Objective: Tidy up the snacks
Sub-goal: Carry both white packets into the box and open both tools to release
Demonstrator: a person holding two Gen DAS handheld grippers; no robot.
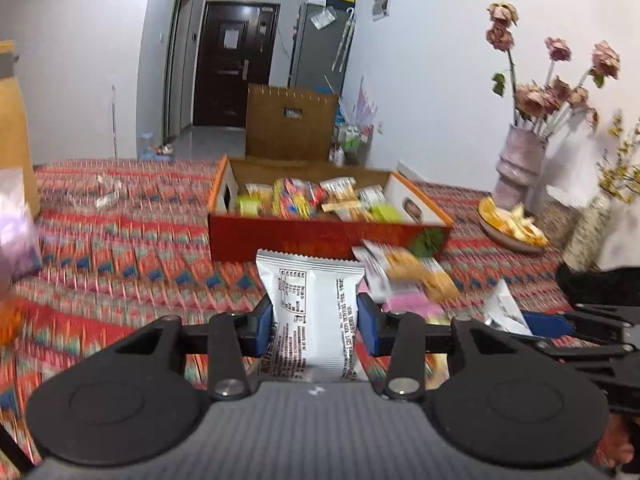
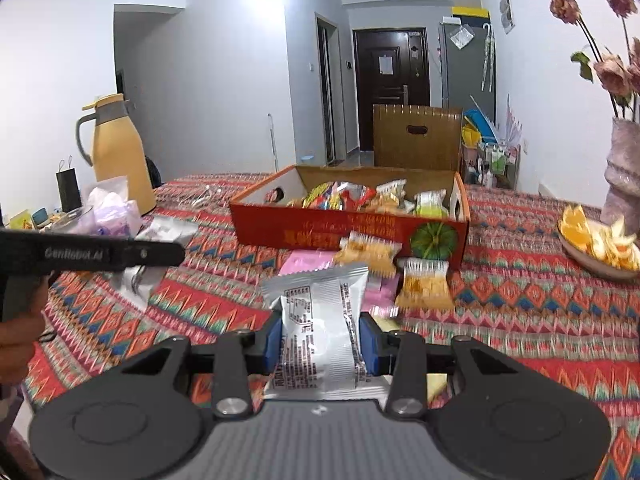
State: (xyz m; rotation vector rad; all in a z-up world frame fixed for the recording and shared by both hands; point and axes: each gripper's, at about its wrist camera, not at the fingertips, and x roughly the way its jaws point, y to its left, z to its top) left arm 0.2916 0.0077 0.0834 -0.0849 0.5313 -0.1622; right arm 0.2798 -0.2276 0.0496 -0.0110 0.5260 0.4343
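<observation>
My left gripper [image 1: 316,320] is shut on an upright silver snack packet [image 1: 314,292], its blue pads pressing both sides. Ahead stands an open red cardboard box [image 1: 280,240] filled with several wrapped snacks. Loose orange packets [image 1: 420,272] and a pink packet [image 1: 408,304] lie in front of the box. My right gripper [image 2: 320,340] is shut on a second silver packet [image 2: 320,312], facing the same box [image 2: 280,232]. More orange packets [image 2: 426,284] and the pink packet [image 2: 308,260] lie on the cloth before it. The left gripper [image 2: 120,254] shows at the left edge, held by a hand [image 2: 16,340].
A patterned red cloth [image 2: 520,300] covers the table. A plate of orange slices [image 2: 600,240] and a vase of dried roses [image 1: 516,168] stand at the right. A yellow thermos jug [image 2: 116,148] and a plastic bag [image 2: 112,208] are at the left. A wooden chair [image 2: 416,136] stands behind the box.
</observation>
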